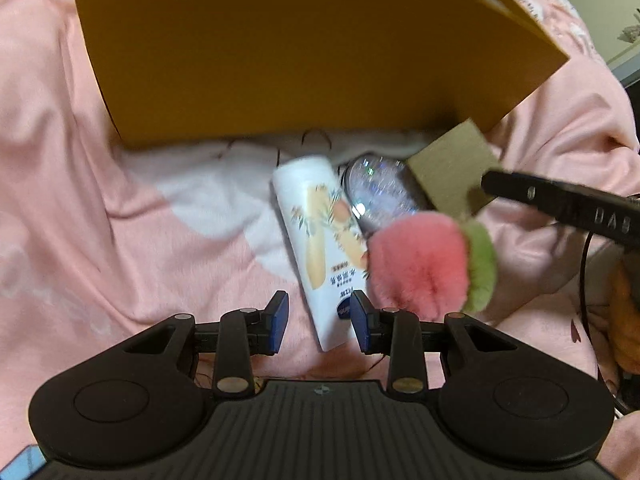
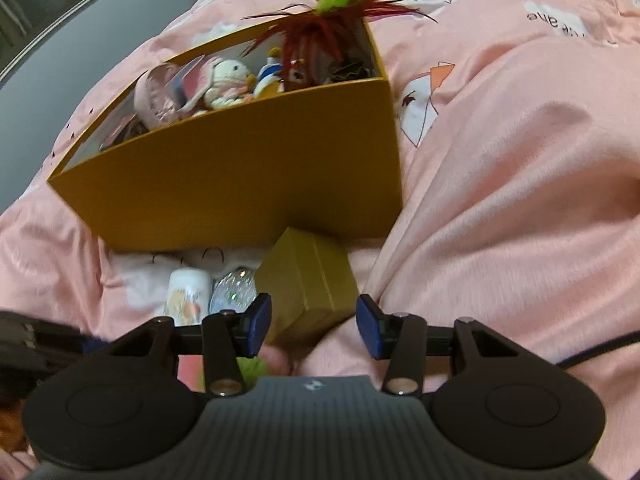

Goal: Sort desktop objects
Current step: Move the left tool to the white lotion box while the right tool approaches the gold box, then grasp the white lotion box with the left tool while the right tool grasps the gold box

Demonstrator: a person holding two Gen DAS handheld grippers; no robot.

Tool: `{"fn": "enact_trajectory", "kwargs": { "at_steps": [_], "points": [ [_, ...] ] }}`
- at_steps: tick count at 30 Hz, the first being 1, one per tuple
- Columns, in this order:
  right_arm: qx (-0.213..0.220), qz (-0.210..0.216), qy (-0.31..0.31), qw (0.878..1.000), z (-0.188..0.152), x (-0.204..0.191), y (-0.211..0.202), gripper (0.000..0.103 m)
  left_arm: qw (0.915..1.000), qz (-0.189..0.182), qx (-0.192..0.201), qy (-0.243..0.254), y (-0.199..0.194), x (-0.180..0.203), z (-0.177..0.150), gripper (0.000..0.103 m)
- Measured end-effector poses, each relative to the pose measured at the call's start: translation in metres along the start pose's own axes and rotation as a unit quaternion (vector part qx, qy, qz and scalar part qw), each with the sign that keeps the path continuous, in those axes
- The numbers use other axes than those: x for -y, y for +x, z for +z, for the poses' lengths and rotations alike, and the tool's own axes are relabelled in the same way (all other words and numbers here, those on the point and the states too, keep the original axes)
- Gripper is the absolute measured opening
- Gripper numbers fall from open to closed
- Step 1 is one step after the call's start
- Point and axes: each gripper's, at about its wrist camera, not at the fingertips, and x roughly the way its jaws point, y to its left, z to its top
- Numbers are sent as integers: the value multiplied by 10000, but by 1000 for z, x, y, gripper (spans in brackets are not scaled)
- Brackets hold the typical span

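Both pairs of jaws stand partly apart with nothing pressed between their blue pads. Left gripper (image 1: 320, 320) hangs over the lower end of a white tube (image 1: 320, 240), which lies in the gap between the pads, though neither pad clamps it. Right gripper (image 2: 314, 326) is a little wider and straddles the near corner of a small gold box (image 2: 308, 280) without touching it.

Largest of everything is the pink bedspread (image 2: 500, 200), rumpled and printed with white cartoon shapes, on which all the objects lie. Next comes the big mustard-yellow storage box (image 2: 240, 176), open at the top and standing just beyond the loose items. It holds a white plush rabbit (image 2: 228, 76), a pink fabric piece (image 2: 154, 96), a small blue and yellow figure (image 2: 270, 76) and a red feathered toy (image 2: 320, 28) with a green tuft.

Against the box's near wall sits the small gold box, tilted on the bedding. Beside it lies the white tube, printed with peach-coloured fruit. A pink and green pompom (image 1: 428, 264) rests at the tube's right side in the left wrist view. Between tube and gold box lies a glittery round case (image 1: 380, 192), the smallest, partly covered by the pompom.
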Motion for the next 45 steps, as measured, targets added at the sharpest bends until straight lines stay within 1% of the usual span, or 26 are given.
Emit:
{"fn": "enact_trajectory", "kwargs": {
  "at_steps": [2, 3, 4, 8, 13, 14, 15, 17, 20, 22, 25, 29, 31, 35, 37, 40, 42, 45],
  "points": [
    [-28, -13, 44, 10000, 4, 2, 7, 50, 9998, -53, -163, -30, 7, -2, 1, 40],
    [-61, 4, 75, 10000, 6, 4, 11, 52, 9997, -77, -238, -35, 11, -2, 2, 42],
    [-93, 65, 128, 9999, 8, 6, 15, 54, 9995, -110, -303, -50, 14, -3, 2, 46],
    [-218, 316, 265, 9989, 10, 14, 29, 58, 9981, -289, -534, -46, 25, -4, 3, 51],
    [-431, 634, 458, 9960, 10, 22, 46, 62, 9966, -414, -710, -23, 35, -4, 3, 51],
    [-451, 673, 475, 9956, 10, 21, 48, 62, 9967, -409, -701, -8, 35, -4, 2, 50],
    [-466, 694, 476, 9954, 10, 21, 49, 62, 9970, -404, -666, 13, 33, -3, 1, 47],
    [-441, 717, 458, 9954, 9, 19, 47, 59, 9977, -354, -571, 23, 29, -2, -3, 35],
    [-390, 701, 412, 9959, 7, 16, 42, 56, 9989, -363, -305, -19, 15, -2, -11, 22],
    [-337, 715, 351, 9963, 6, 12, 36, 50, 9992, -391, -56, -6, 3, -1, -17, 18],
    [-258, 733, 207, 9968, 3, 7, 28, 49, 9987, -386, 320, 65, -17, 3, -22, 10],
    [-148, 702, -67, 9974, -1, -1, 18, 48, 9971, -167, 736, 116, -46, -5, -21, 8],
    [-74, 736, -210, 9970, -4, -7, 12, 48, 9958, -148, 898, 109, -60, -6, -21, 7],
    [18, 771, -477, 9959, -6, -18, 7, 48, 9920, 57, 1250, 150, -76, 3, -10, 6],
    [33, 764, -571, 9954, -7, -22, 8, 48, 9909, 93, 1329, 173, -80, 6, -3, 5],
    [35, 652, -617, 9960, -8, -23, 14, 48, 9905, 249, 1325, 264, -68, 12, 5, 5],
    [41, 508, -657, 9965, -8, -23, 18, 48, 9908, 313, 1254, 405, -57, 18, 5, 5],
    [17, 445, -695, 9966, -8, -23, 19, 49, 9895, 389, 1282, 541, -58, 21, -1, 5]
  ]
}}
